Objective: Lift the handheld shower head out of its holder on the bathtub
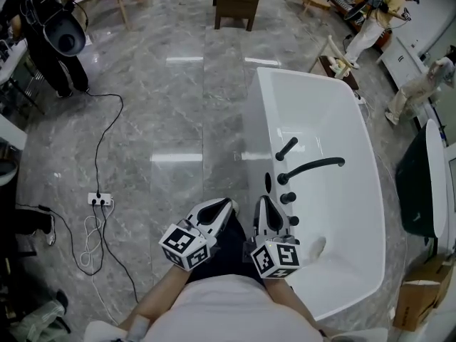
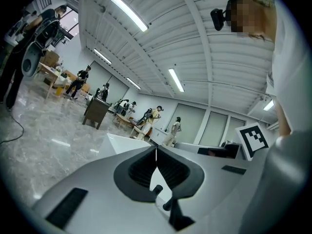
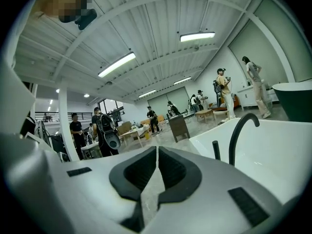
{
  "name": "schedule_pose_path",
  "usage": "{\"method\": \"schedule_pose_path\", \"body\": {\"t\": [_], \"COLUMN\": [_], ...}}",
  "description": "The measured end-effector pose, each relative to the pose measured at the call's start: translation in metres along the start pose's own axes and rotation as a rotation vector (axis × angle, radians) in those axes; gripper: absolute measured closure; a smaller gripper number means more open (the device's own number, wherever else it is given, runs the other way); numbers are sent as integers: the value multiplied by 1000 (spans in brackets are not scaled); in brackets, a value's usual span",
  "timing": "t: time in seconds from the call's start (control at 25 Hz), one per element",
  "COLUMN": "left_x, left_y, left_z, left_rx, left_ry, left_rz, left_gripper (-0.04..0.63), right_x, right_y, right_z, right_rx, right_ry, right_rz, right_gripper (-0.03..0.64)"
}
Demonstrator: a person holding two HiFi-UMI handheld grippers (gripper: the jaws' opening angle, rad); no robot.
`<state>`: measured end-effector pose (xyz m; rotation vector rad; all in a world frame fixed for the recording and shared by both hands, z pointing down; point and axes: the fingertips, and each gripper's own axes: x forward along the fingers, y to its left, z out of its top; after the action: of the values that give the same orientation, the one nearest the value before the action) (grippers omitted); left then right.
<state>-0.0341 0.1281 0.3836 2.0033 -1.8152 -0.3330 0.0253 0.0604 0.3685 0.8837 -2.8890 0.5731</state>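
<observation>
A white bathtub (image 1: pixel 356 191) stands at the right of the head view. On its near rim the black handheld shower head (image 1: pixel 286 148) stands tilted in its holder, beside a curved black spout (image 1: pixel 313 166) and round black knobs (image 1: pixel 287 198). My left gripper (image 1: pixel 229 204) is over the floor just left of the rim, jaws shut and empty. My right gripper (image 1: pixel 265 199) hovers at the rim short of the knobs, shut and empty. The right gripper view shows the shower head (image 3: pixel 216 150) and spout (image 3: pixel 241 130) ahead and to the right of the shut right gripper (image 3: pixel 157 147). The left gripper (image 2: pixel 156 147) shows shut.
A power strip with cables (image 1: pixel 100 199) lies on the grey floor at left. A dark cabinet (image 1: pixel 237 2) stands at the back. A dark tub (image 1: pixel 417 191) and a cardboard box (image 1: pixel 420 298) are on the right. People stand at the room's far edges.
</observation>
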Motion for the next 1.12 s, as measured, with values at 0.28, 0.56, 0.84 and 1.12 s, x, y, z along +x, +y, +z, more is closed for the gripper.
{"method": "schedule_pose_path", "body": {"t": [0.28, 0.56, 0.84, 1.12], "left_x": [48, 94, 127, 171], "left_y": [38, 59, 86, 102], "left_z": [32, 52, 75, 76], "left_rx": [15, 23, 40, 53], "left_ry": [-10, -3, -17, 8], "left_rz": [11, 2, 25, 13], "left_gripper": [583, 583, 583, 583], "right_x": [63, 114, 163, 205], "right_y": [-16, -36, -46, -76], "right_z": [21, 41, 62, 75], "right_rx": [7, 16, 19, 60], "right_ry": [-3, -1, -26, -56], "right_rz": [10, 30, 68, 81], "right_gripper": [598, 598, 598, 598]}}
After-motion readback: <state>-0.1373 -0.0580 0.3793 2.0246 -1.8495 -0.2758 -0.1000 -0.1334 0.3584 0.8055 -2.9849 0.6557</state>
